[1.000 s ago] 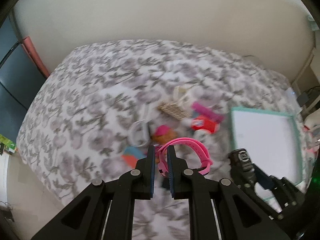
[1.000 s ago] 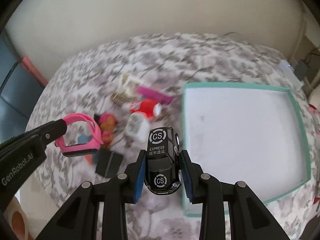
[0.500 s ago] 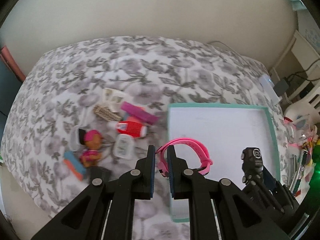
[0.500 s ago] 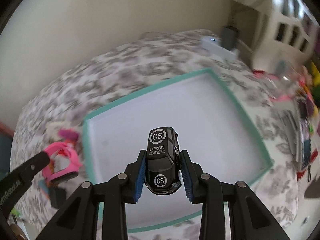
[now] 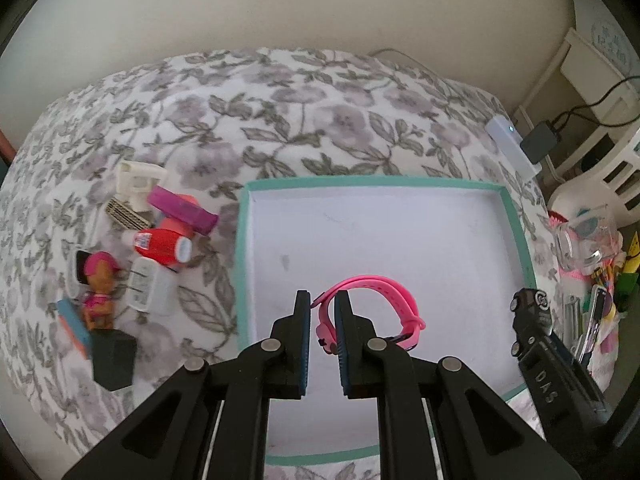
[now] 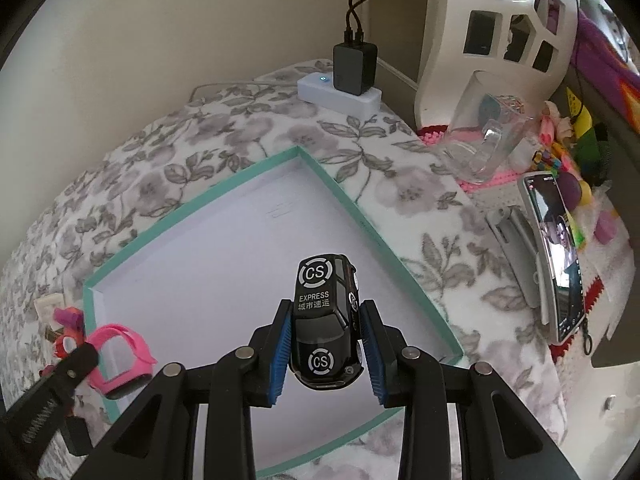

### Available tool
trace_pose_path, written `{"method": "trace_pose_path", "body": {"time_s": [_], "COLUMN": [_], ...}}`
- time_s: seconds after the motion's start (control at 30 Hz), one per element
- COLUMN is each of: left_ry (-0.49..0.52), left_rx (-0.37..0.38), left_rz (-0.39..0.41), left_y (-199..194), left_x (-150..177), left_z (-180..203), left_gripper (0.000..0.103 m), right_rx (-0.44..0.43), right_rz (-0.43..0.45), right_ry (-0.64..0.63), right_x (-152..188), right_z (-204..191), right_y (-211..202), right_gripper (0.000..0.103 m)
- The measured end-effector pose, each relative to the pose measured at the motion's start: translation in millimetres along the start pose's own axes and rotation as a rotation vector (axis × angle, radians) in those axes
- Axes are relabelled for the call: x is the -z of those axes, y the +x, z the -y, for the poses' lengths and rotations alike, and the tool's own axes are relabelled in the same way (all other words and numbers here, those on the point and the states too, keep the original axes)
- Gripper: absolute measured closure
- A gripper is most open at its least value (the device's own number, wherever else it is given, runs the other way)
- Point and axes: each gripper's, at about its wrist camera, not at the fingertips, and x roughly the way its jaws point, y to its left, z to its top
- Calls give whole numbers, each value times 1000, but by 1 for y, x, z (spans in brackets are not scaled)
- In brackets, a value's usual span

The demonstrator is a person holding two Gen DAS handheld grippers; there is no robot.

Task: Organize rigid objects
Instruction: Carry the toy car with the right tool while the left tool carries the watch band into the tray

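My left gripper is shut on a pink watch and holds it over the near part of a white tray with a teal rim on the floral bed. My right gripper is shut on a black toy car marked "CS EXPRESS", held above the tray's right half. The car and right gripper show at the right edge of the left wrist view. The watch shows at lower left in the right wrist view.
A pile of small items lies left of the tray: a red bottle, purple block, white charger, toy figure, black cube. A power strip, glass and phone sit at right.
Both grippers have swung right from over the pile to over the tray, still holding the watch and the car. The right wrist view has turned toward the tray's far right corner.
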Motion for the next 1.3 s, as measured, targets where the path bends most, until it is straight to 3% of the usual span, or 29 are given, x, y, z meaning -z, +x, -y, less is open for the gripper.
{"method": "trace_pose_path", "body": {"time_s": [0.33,0.7,0.9,1.3], "left_ry": [32,67,95,77], "left_rx": [9,-45,-69,-44], "left_rz": [-36,-79,-74,-88], "left_y": [30,54,57,59], "left_x": [7,17,20,19], "left_z": [2,0,3,1], "left_gripper": [91,91,90,86], "right_rx": [29,51,53,58], "right_rz": [-55,-146,-146,-150], "right_ry": [-49,-76,-78,-73], "right_x": [10,24,24,24], "right_z": [-9,-12,-11,-12], "right_y": [21,45,45,46], "right_gripper": [68,68,68,67]}}
